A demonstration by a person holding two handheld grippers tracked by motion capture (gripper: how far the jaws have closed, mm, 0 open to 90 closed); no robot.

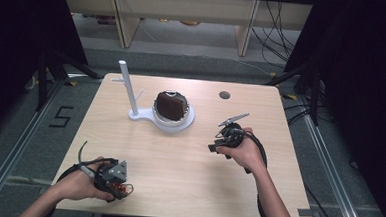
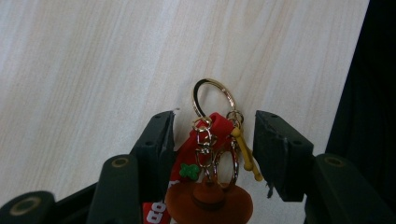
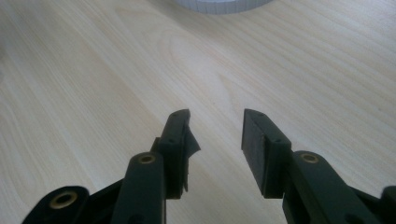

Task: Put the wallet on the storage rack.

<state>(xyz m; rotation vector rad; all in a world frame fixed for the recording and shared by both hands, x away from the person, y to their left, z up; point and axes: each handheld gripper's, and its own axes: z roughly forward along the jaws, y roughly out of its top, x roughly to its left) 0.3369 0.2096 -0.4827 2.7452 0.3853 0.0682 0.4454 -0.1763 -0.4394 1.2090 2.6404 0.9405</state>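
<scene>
A: What's at your left gripper [image 1: 119, 185]?

B: Near the table's [image 1: 177, 188] front left edge, your keychain [image 2: 212, 154] sits between its jaws: gold ring, red strap, brown charm. I can't tell whether the pads press it.

A: And the middle?

B: The white stand's [image 1: 131, 98] round tray [image 1: 188, 121] holds a brown pouch [image 1: 171, 106].

A: Your right gripper [image 3: 215, 135]?

B: Jaws apart, nothing between them, over bare wood.

Bench [image 1: 178, 153]: one.
White stand [image 1: 131, 93] with upright post: one.
Brown pouch [image 1: 171, 105] on the stand's round base: one.
Keychain [image 2: 212, 154]: one; gold rings on it, large: one [image 2: 212, 95].
Handheld grippers: two, left [image 1: 119, 185] and right [image 1: 219, 142].
</scene>
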